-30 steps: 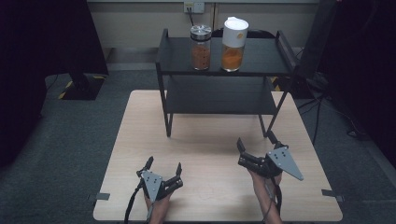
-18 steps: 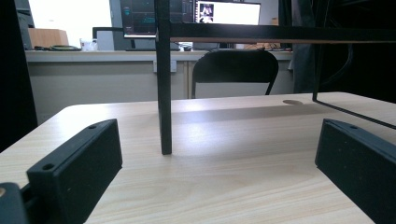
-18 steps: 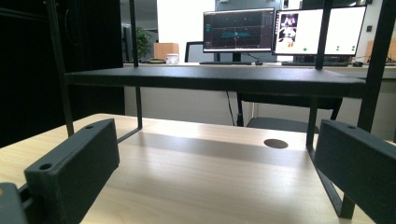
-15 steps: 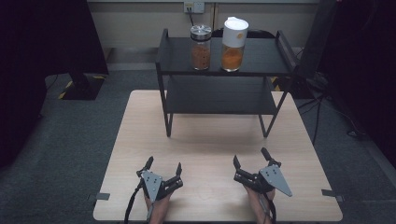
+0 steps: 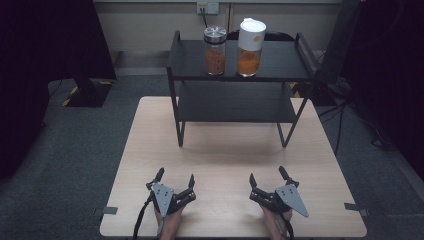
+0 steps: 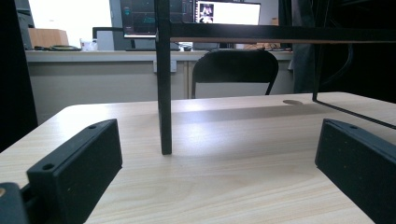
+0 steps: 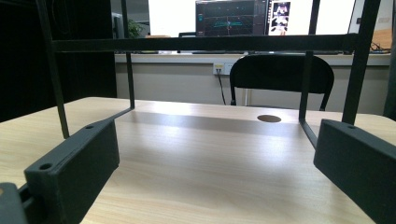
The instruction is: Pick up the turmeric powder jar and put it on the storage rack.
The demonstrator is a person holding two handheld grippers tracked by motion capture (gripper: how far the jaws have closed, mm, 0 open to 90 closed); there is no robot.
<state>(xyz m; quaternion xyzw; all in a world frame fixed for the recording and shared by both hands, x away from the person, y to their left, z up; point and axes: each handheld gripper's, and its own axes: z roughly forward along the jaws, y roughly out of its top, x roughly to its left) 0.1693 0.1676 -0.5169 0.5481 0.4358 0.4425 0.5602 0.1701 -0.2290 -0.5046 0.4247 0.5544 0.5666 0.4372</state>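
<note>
Both grippers' fingers (image 5: 159, 174) wide apart, empty

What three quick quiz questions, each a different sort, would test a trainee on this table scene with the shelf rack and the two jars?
1. True or false: both jars stand on the top shelf of the black rack.
2. Which jar has the white lid? A: the left one. B: the right one.
3. Fill in: the jaws of both grippers are ____.

Key
1. True: the metal-lid jar and the white-lid jar stand side by side up there.
2. B.
3. Open: the left gripper and the right gripper rest near the table's front edge, holding nothing.
</note>
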